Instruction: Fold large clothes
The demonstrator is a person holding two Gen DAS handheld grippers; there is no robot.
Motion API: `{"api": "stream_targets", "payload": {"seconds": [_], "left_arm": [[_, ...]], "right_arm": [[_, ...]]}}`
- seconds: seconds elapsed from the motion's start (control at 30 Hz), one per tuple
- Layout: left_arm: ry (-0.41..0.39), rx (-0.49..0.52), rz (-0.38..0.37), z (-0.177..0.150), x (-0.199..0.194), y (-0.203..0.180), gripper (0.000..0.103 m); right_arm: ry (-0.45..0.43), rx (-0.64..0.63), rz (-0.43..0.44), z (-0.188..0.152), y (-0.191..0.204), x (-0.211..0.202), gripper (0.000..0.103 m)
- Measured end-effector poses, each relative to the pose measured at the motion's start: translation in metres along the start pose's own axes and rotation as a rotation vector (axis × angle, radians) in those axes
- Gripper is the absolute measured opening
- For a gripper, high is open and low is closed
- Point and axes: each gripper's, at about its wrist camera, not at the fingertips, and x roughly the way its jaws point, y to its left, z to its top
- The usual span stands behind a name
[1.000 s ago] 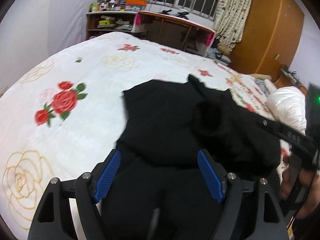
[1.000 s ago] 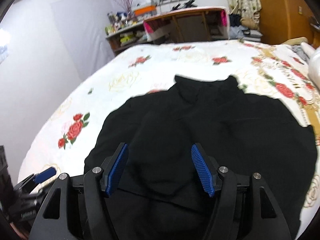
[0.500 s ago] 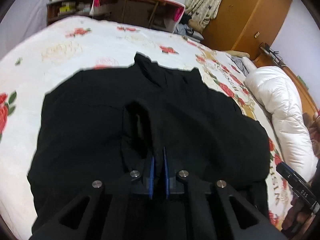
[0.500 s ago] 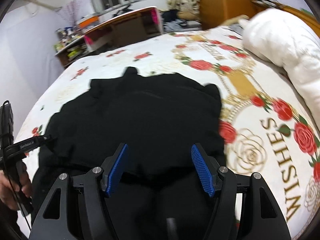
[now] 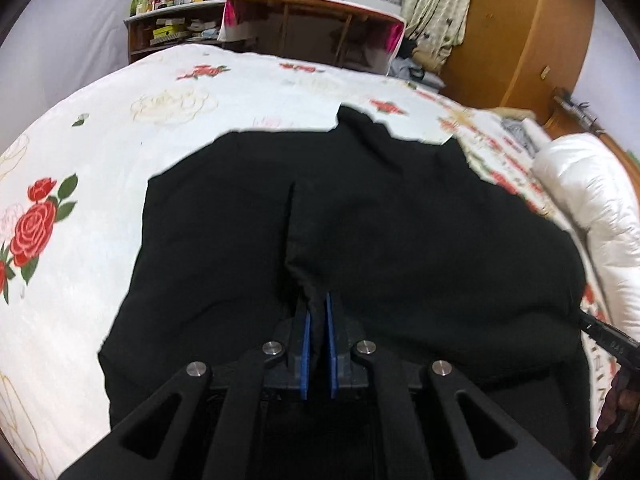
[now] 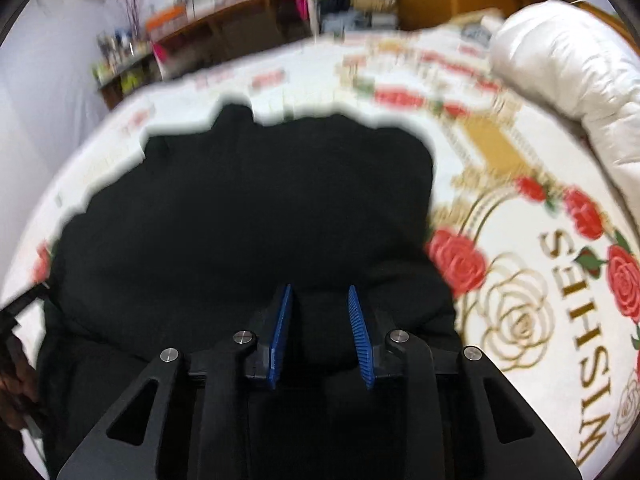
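Note:
A large black garment (image 5: 400, 220) lies spread on a white bedspread with red roses (image 5: 120, 140). My left gripper (image 5: 317, 308) is shut on a pinched fold at the garment's near edge, left of its middle. In the right wrist view the black garment (image 6: 240, 208) fills the centre, blurred by motion. My right gripper (image 6: 319, 292) is over the garment's near edge, its blue pads partly closed with black cloth between them; the pads stand apart and a grip does not show. The right gripper's tip also shows in the left wrist view (image 5: 604, 340).
A white puffy duvet (image 5: 592, 208) lies along the bed's right side. A wooden desk (image 5: 312, 28) and cluttered shelves (image 5: 168, 28) stand beyond the far edge, with a wooden wardrobe (image 5: 520, 32) at the back right. Bare bedspread lies left of the garment.
My left gripper went from open to shut on a fold and still holds it. My right gripper's pads have narrowed from wide open around cloth at the near edge, while moving.

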Motion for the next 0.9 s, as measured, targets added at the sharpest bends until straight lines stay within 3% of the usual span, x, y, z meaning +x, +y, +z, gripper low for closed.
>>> {"api": "stream_targets", "payload": {"seconds": [0.17,0.3,0.43,0.57,0.77,0.9], "left_arm": [[-0.002,0.029,0.014,-0.004,0.001,-0.002,0.009],[-0.032,0.021,0.013,-0.002,-0.023,0.008,0.013],[-0.09,-0.008,0.057,0.0,-0.056,0.024,0.013],[-0.14,-0.018,0.021,0.023,-0.065,0.014,0.013],[-0.143,0.072,-0.013,0.053,-0.026,-0.032,0.013],[-0.063,0.096,0.07,0.053,0.028,-0.03,0.013]], "right_arm": [[0.016,-0.011,0.002,-0.005,-0.002,0.016,0.03],[-0.032,0.017,0.023,-0.004,-0.008,-0.013,0.03],[-0.113,0.071,0.006,-0.005,-0.04,-0.044,0.03],[-0.136,0.12,-0.001,0.009,-0.063,-0.052,0.03],[-0.138,0.042,0.005,0.045,-0.037,-0.025,0.03],[-0.088,0.05,-0.004,0.056,-0.034,0.01,0.03]]}}
